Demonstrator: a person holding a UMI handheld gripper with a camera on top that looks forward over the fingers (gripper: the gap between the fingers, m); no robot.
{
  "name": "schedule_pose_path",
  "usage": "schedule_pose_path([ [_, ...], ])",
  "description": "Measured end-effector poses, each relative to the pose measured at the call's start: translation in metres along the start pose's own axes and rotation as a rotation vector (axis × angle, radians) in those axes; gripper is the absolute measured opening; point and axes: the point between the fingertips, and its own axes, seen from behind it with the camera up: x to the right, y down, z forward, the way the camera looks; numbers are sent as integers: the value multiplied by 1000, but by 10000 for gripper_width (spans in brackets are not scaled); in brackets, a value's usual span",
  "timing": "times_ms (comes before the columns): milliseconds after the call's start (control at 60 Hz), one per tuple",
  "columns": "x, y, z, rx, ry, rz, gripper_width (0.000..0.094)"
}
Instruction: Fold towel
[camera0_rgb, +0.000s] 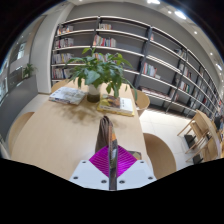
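Note:
My gripper (111, 160) is held above a light wooden table (55, 135). Its two fingers stand close together, with the magenta pads (100, 160) pressed on a narrow fold of brownish-grey towel (105, 130). The fold rises from between the pads just ahead of the fingertips. The rest of the towel is hidden below the fingers.
A potted green plant (98, 72) stands at the far side of the table, with an open magazine (68, 95) to its left and stacked books (118, 104) to its right. Bookshelves (150, 55) line the back wall. Wooden chairs (205, 135) stand at the right.

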Motion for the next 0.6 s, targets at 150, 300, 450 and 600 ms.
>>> schedule_pose_path([
  [150,53,50,31,-92,10,40,207],
  [300,87,92,47,-162,80,11,465],
  [450,84,80,12,-115,88,6,668],
  [600,53,37,-52,-25,53,18,792],
])
